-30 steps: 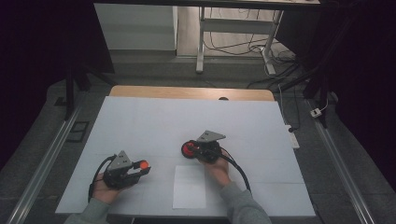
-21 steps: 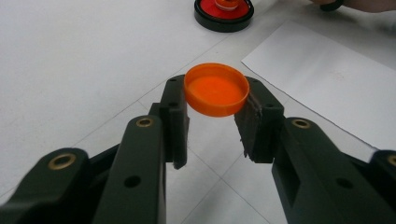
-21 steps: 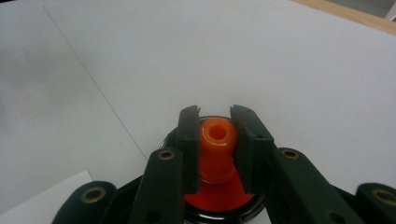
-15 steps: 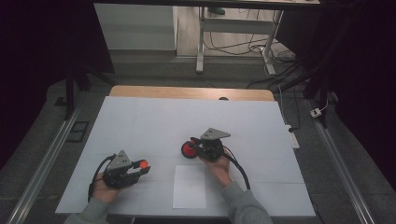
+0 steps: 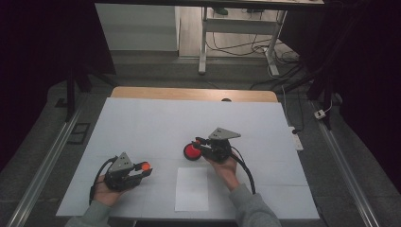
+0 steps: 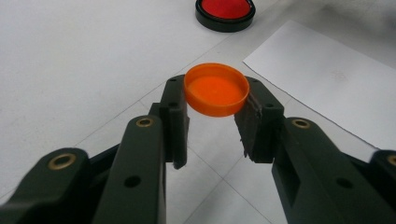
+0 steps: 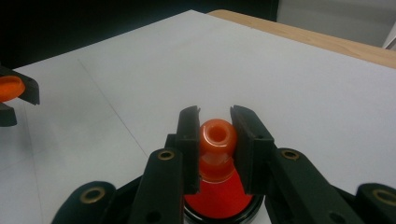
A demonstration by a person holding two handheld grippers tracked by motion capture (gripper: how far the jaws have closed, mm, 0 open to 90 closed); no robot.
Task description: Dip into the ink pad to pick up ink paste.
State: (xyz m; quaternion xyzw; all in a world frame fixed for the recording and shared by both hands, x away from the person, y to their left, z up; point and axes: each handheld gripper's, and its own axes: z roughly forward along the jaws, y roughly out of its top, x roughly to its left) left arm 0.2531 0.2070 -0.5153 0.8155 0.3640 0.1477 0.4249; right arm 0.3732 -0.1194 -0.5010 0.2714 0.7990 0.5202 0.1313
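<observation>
Compared with a second ago, the right tool (image 5: 202, 143) is sitting slightly nearer the worktop's (image 5: 142, 118) middle, still clamped on the orange neck (image 7: 217, 140) of the red stamp (image 5: 191, 152), which is resting on its black base beside the white paper sheet (image 5: 192, 188). The left tool (image 5: 142, 169) is staying put near the front left edge, pinching the orange cap (image 6: 215, 89) sideways, forearm lying low. The cap looks ready to be brought over.
</observation>
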